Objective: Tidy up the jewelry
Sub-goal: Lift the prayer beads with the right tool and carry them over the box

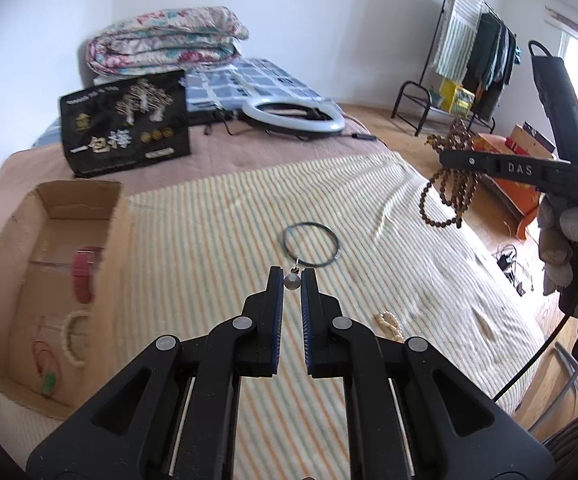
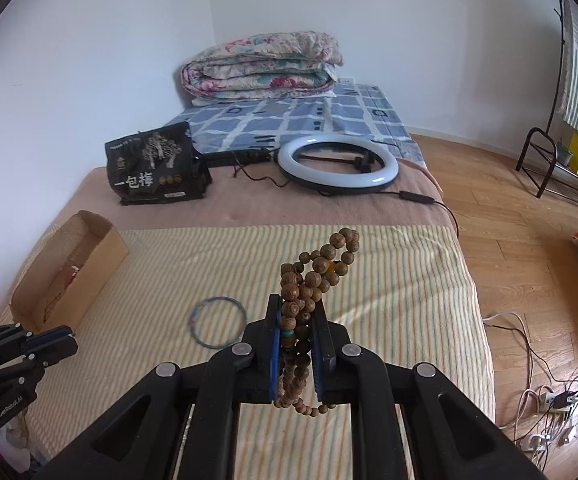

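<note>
The left tool [image 1: 292,280] was pinched together on a small grey bead pendant [image 1: 291,281], with the thin dark blue cord necklace [image 1: 311,245] hanging from that pendant as a loop in front of the striped yellow bedspread [image 1: 217,216]. In the right wrist view the same cord loop [image 2: 217,322] showed beside the left tool [image 2: 55,338], low at the left edge.

The right tool [image 2: 297,312] was clamped on a long strand of brown wooden beads [image 2: 309,280], bunched in several coils between its blue pads [image 2: 275,344]; part of the strand stood up above the fingertips and part dangled below them. From the left wrist view, the bead strand [image 1: 449,184] hung in loops from the right tool [image 1: 445,158], held off the bed at the right, with a white-gloved hand [image 1: 561,240] gripping the handle.

An open brown cardboard box [image 1: 89,208] sat on the bed at the left. Inside lay a red band [image 1: 83,268], a cream beaded bracelet [image 1: 73,338] and a thin red cord with a green piece [image 1: 49,376]. A second cream bead string [image 1: 389,324] lay on the bedspread just right of the left tool's fingers.

Farther back on the bed stood a black printed snack bag [image 2: 155,168], a white ring light [image 2: 337,166] and a folded floral quilt [image 2: 261,66].
</note>
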`<state>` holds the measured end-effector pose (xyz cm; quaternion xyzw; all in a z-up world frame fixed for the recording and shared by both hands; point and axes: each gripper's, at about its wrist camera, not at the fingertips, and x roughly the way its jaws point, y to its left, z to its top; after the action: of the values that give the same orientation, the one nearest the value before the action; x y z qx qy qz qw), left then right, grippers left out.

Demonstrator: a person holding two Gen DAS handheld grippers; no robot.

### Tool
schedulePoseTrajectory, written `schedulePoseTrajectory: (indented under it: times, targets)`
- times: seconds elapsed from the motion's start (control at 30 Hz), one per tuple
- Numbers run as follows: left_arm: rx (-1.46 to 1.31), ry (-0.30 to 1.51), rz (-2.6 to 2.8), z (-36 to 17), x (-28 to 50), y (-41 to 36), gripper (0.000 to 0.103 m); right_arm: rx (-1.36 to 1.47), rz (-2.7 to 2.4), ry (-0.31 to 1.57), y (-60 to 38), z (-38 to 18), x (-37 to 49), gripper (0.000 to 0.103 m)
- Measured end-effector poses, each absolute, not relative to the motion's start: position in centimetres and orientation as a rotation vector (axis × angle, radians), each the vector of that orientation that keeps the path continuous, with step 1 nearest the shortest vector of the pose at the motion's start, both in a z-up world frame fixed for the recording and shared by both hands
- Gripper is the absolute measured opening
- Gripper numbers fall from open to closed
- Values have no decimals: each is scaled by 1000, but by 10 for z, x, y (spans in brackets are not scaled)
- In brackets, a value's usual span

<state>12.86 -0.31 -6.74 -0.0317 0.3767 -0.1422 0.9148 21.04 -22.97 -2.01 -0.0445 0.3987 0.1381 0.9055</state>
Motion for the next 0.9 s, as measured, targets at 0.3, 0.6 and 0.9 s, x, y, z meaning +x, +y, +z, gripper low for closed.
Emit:
schedulePoseTrajectory:
  times: [0.3,0.6,0.9]
  targets:
    - [-105,719,-205,-43,110,53,7,-125,370,768,-174,17,192,10]
    - [-157,643,-80,-19,104,122,7,-155,493,730,-93,39,185,10]
    - [-110,586,62,-3,109,176,7,-169,605,719,-16,36,187,10]
